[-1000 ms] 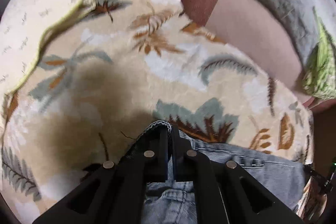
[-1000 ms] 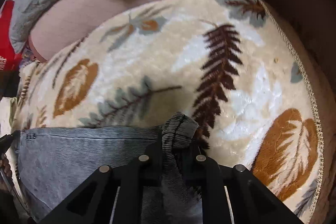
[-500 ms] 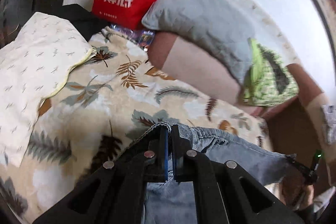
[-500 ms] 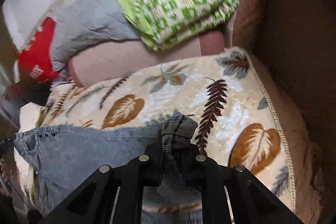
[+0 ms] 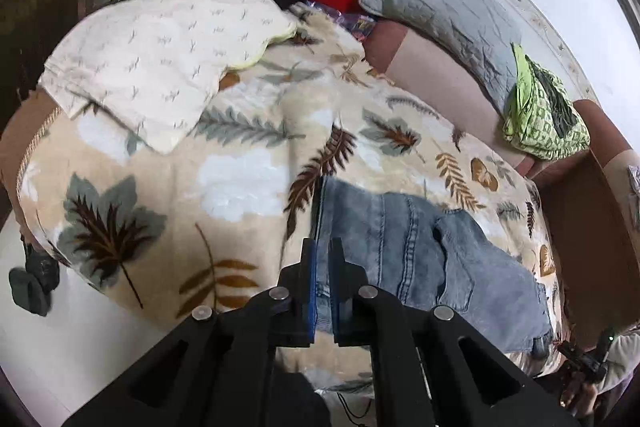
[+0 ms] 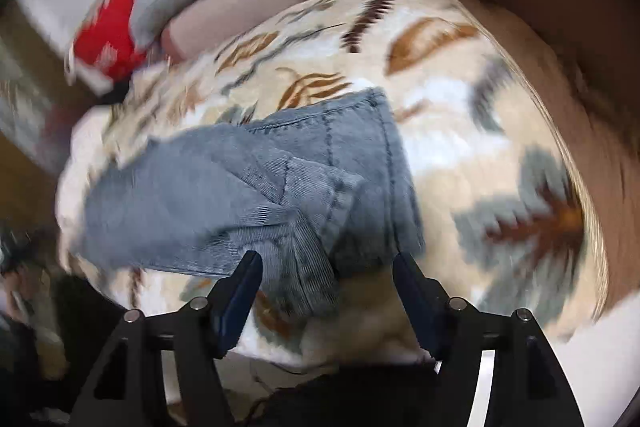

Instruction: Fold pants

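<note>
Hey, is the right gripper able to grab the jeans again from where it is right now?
Probably yes. The right gripper is open, its jaws spread wide, and the folded edge of the jeans lies just ahead between them on the leaf-print blanket. Nothing shows in the way, though the view is blurred.

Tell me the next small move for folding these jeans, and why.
Probably open the left gripper and draw it back. The right gripper is already open above the jeans, which lie folded on the blanket, while the left fingers look nearly closed at their edge.
</note>
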The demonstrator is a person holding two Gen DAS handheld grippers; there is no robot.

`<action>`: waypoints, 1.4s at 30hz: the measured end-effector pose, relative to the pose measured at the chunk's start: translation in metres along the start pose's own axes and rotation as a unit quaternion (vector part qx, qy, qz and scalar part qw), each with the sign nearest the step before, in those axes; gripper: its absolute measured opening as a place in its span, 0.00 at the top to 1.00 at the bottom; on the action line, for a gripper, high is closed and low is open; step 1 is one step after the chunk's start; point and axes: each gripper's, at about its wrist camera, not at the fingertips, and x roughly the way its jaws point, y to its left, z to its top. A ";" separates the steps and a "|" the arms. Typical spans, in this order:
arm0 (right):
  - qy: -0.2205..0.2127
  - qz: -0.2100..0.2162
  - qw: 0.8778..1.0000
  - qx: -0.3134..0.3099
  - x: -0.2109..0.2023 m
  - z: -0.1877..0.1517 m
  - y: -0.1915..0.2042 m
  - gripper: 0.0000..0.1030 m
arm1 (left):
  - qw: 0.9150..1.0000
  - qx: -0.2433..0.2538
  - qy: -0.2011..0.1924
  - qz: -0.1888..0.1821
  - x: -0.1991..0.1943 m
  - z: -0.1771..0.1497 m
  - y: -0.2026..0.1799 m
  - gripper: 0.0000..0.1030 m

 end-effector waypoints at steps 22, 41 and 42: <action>0.040 -0.138 0.989 -0.019 0.043 0.079 0.053 0.92 | 0.988 0.135 0.069 0.028 0.125 -0.061 -0.095 0.87; -0.021 -0.079 0.996 0.038 0.028 0.078 0.035 0.70 | 0.987 0.149 0.033 0.049 0.112 -0.059 -0.106 0.64; -0.019 -0.045 0.998 0.047 0.022 0.070 0.037 0.62 | 0.987 0.147 0.015 0.054 0.107 -0.058 -0.107 0.49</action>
